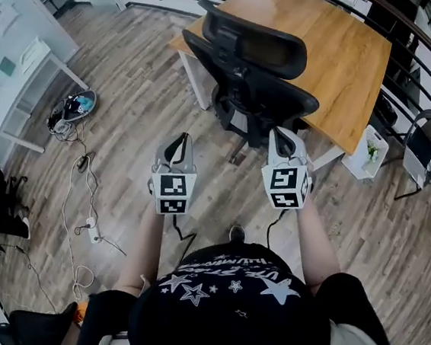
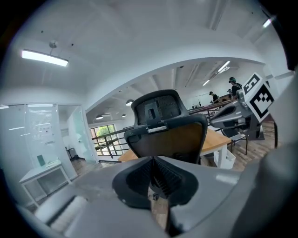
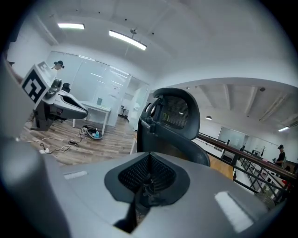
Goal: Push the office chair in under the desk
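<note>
Head view: the office chair [image 1: 250,60] stands at the near edge of the wooden tabletop [image 1: 342,59], backrest toward the person, with the left hand-held gripper [image 1: 180,140] and right hand-held gripper [image 1: 282,135] just behind it over the plank floor [image 1: 130,113]. Left gripper view: jaws clenched together, nothing between them, chair straight ahead. Right gripper view: jaws likewise clenched and empty, chair close ahead.

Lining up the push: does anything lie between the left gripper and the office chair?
Nothing: in the head view only bare wood floor separates the left gripper from the office chair.
</note>
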{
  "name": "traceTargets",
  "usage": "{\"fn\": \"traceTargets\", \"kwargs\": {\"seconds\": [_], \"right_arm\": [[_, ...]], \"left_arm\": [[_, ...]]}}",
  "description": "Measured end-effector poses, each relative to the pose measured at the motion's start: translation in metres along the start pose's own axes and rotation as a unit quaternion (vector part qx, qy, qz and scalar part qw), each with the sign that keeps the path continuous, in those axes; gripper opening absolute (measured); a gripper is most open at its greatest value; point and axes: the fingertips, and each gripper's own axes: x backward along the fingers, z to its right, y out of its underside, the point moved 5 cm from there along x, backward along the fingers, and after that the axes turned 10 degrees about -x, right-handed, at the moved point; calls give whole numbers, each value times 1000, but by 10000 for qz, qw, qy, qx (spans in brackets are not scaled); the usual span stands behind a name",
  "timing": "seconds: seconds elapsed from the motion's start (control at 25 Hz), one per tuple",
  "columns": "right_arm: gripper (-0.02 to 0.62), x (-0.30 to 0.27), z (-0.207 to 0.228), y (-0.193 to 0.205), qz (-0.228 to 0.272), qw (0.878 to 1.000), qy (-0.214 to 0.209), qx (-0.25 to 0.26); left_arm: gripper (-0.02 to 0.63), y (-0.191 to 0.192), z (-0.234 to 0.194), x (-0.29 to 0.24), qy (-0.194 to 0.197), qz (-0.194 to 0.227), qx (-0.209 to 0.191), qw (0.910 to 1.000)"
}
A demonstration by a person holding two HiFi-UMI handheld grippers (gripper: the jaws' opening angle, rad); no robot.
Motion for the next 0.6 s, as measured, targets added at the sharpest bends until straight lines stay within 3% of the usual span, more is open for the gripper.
{"fn": "traceTargets", "kwargs": {"seconds": [0.28, 0.6], "right_arm": [[2, 25, -33, -13, 127, 9999, 1, 28], [2, 59, -77, -16, 69, 9994, -77, 325]], "left_arm": [[2, 32, 9, 51, 244, -143, 290, 9992], [2, 42, 2, 100, 202, -14, 358, 9992]]}}
